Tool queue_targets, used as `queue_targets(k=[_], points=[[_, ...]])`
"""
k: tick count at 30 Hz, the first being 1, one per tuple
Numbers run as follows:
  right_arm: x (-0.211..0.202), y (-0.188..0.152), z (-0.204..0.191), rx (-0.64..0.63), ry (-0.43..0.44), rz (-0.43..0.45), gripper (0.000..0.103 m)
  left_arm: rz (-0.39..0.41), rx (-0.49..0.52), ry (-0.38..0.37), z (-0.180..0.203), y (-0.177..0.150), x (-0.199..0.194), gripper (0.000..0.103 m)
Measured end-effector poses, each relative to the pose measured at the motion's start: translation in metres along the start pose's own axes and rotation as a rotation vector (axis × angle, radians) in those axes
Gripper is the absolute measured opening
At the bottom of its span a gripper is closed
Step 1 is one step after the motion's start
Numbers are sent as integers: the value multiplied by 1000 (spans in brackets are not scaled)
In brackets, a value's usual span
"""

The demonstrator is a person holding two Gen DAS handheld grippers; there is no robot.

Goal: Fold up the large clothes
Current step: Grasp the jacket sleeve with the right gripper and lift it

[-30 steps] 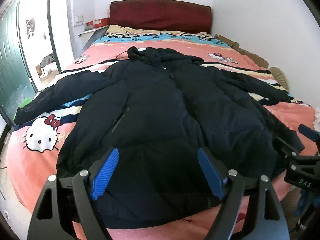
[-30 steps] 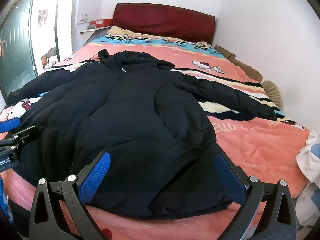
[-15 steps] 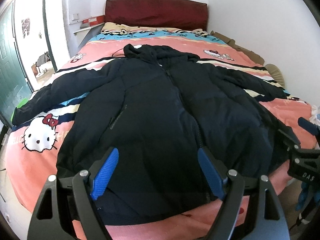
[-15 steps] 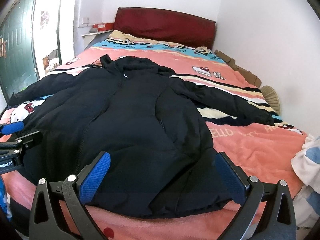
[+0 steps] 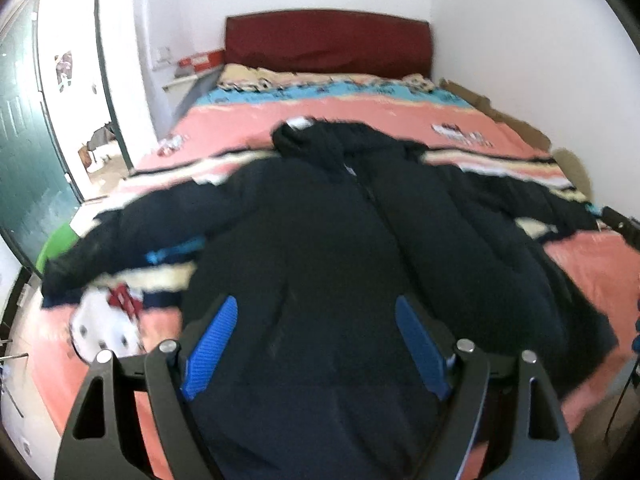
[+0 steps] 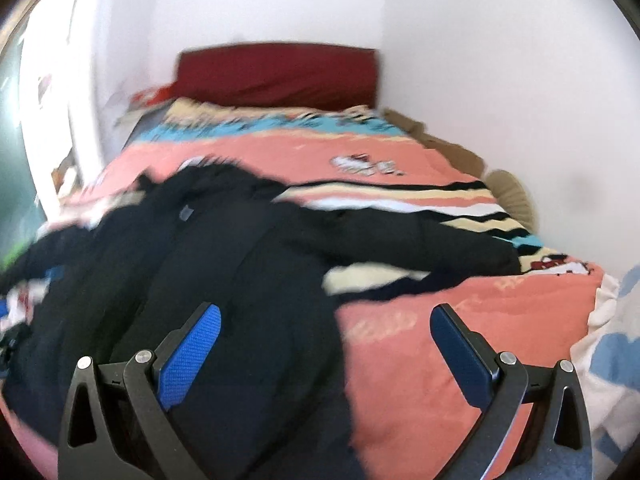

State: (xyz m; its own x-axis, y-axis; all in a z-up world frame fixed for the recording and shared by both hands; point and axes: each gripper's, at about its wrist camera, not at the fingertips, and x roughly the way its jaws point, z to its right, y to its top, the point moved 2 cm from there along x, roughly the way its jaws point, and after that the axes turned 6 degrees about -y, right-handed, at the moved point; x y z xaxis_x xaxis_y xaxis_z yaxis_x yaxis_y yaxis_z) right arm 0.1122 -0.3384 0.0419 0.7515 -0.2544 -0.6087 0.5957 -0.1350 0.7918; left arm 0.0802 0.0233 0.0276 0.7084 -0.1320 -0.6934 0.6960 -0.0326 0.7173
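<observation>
jacket: black hooded puffer jacket (image 5: 360, 264) lies face up, spread flat on the pink patterned bedspread (image 5: 248, 120), zip closed.
long axis: hem at the near foot edge, hood toward the red headboard (image 5: 328, 44); it runs straight away from both claws.
sleeves: 2, spread out to either side; the right sleeve (image 6: 424, 244) stretches across the striped band of the cover toward the wall.
left gripper (image 5: 316, 344): over the hem, left of the zip line; blue pads wide apart, holding nothing, contact with cloth not evident.
right gripper (image 6: 326, 348): straddles the jacket's right edge, one pad over black cloth, the other over bare bedspread; wide apart, empty.
nearer hand: right one sits nearer the right sleeve, left one nearer the left sleeve.
judgement: no fold started; a sleeve or side panel looks like the first grab.
note: both views are motion-blurred; fine detail unreadable.
</observation>
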Motion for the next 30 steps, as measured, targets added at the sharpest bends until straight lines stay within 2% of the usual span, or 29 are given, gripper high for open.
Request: queue_targets(k=[3,7,11,17,19,21,24,26,30], points=[[39,27,44,170,6,-27,103,37,1,32,-15,31,5,81],[103,48,109,387,25,-91,103,48,-7,57,-30,56,19,81],[165,48,180,649,92,-160,101,29,-16,89,-44,64,38,81],[215,30,265,888,63,-204,97,-21,-52,122,-59,65,70,81],[228,18,280,986,115,-205,93,-42,-66,125,-59,63,81,81],[239,11,287,1032,137,-206,90,-63,-67,123,-58,62,90,81],[249,5,291,1045,116,-216,85,-82,-48,122,-51,59,97,81],[251,2,292,1065,111,-227,85,-86,-31,123,-47,58,100,81],[263,-8,286,1052,94,-318,85,-96,-32,122,-45,58,106,81]])
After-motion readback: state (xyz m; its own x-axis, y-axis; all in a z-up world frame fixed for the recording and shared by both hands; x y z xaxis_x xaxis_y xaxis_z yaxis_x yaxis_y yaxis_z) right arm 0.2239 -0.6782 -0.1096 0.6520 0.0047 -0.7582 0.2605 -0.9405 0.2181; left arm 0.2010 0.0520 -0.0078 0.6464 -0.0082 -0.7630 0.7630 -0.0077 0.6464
